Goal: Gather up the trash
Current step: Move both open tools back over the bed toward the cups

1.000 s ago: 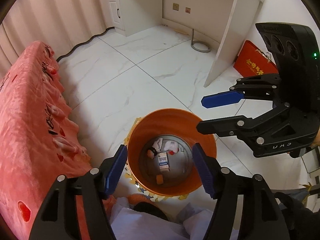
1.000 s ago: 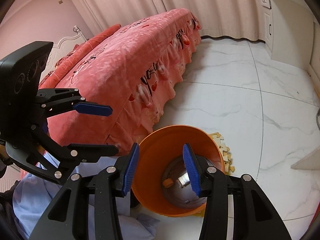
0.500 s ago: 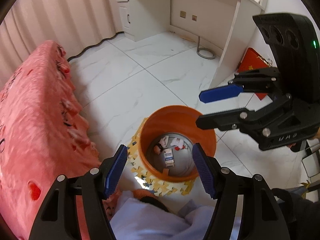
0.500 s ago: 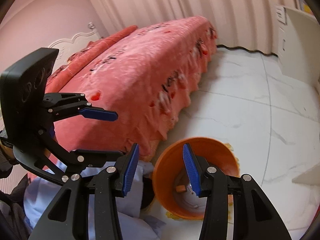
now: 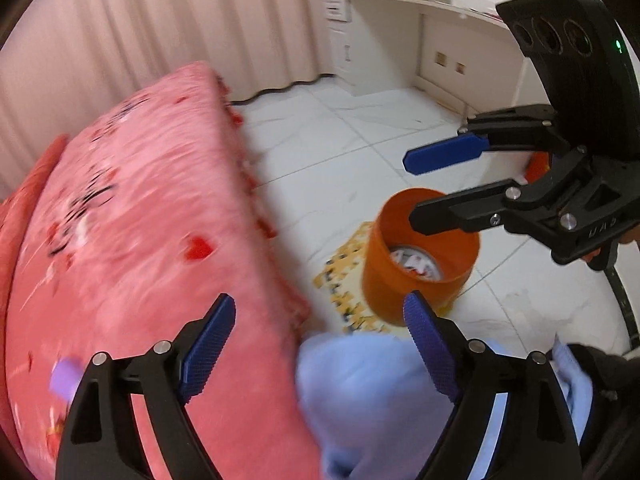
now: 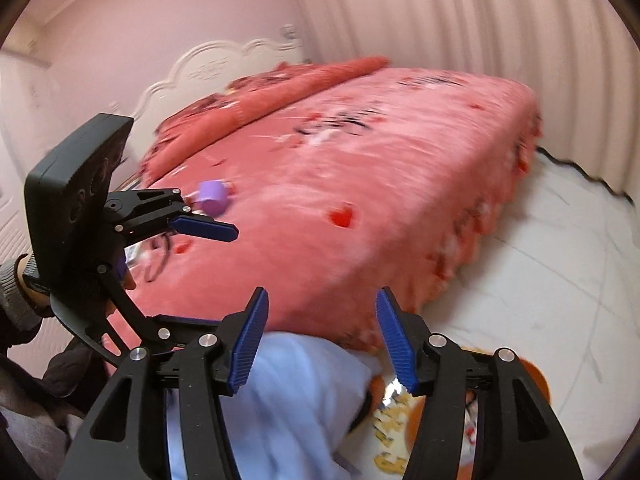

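An orange bin (image 5: pixel 416 264) stands on the white floor beside the bed, with scraps of trash inside; only its rim (image 6: pixel 536 376) shows in the right wrist view. A small purple cup-like item (image 6: pixel 214 197) lies on the pink bedspread; it shows blurred in the left wrist view (image 5: pixel 64 374). My left gripper (image 5: pixel 320 344) is open and empty, over the bed's edge. My right gripper (image 6: pixel 320 340) is open and empty, aimed at the bed. Each gripper shows in the other's view: the right (image 5: pixel 432 188) and the left (image 6: pixel 192 268).
The pink bed (image 6: pixel 360 168) fills the left side, with a white headboard (image 6: pixel 224 68). A yellow patterned mat (image 5: pixel 344 280) lies under the bin. A white desk (image 5: pixel 420 32) stands at the far wall. My light blue clothing (image 5: pixel 380 400) is below the grippers.
Both grippers have risen and swung away from the bin toward the bed. The bin has dropped to the right and lower edge of view. The purple item has come into view.
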The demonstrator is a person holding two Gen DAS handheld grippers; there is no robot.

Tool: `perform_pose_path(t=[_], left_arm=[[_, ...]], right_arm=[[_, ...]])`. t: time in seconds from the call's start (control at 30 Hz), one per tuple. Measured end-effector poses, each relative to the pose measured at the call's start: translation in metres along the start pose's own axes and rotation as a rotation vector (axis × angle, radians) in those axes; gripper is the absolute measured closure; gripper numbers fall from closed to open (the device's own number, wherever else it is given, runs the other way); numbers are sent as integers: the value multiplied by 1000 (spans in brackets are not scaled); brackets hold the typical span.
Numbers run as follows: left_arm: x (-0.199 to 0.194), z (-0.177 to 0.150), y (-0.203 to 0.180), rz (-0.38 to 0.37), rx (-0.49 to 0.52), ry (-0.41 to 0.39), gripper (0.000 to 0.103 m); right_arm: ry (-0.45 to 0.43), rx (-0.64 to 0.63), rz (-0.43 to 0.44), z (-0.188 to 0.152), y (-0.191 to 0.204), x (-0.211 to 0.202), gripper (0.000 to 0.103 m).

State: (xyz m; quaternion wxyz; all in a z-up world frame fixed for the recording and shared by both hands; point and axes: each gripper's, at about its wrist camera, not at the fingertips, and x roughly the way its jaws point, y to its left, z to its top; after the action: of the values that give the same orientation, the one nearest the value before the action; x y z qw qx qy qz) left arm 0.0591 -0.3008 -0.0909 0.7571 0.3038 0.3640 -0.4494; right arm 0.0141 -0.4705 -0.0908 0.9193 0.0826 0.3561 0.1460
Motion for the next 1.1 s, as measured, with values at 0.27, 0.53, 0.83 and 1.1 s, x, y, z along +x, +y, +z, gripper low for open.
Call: perform_pose_path(t=[0.27, 0.53, 0.83, 1.1], left_arm=[[-47, -60, 51, 121, -143, 14, 16], [-81, -127, 113, 208, -309, 31, 16], [-94, -170, 175, 265, -431, 34, 16], [-87, -194, 231, 301, -513, 54, 16]], right_arm=[[29, -146, 116, 43, 90, 51, 42], [74, -256, 211, 74, 164, 107, 42], [132, -317, 268, 98, 204, 167, 42], [179, -310, 284, 112, 206, 216, 42]])
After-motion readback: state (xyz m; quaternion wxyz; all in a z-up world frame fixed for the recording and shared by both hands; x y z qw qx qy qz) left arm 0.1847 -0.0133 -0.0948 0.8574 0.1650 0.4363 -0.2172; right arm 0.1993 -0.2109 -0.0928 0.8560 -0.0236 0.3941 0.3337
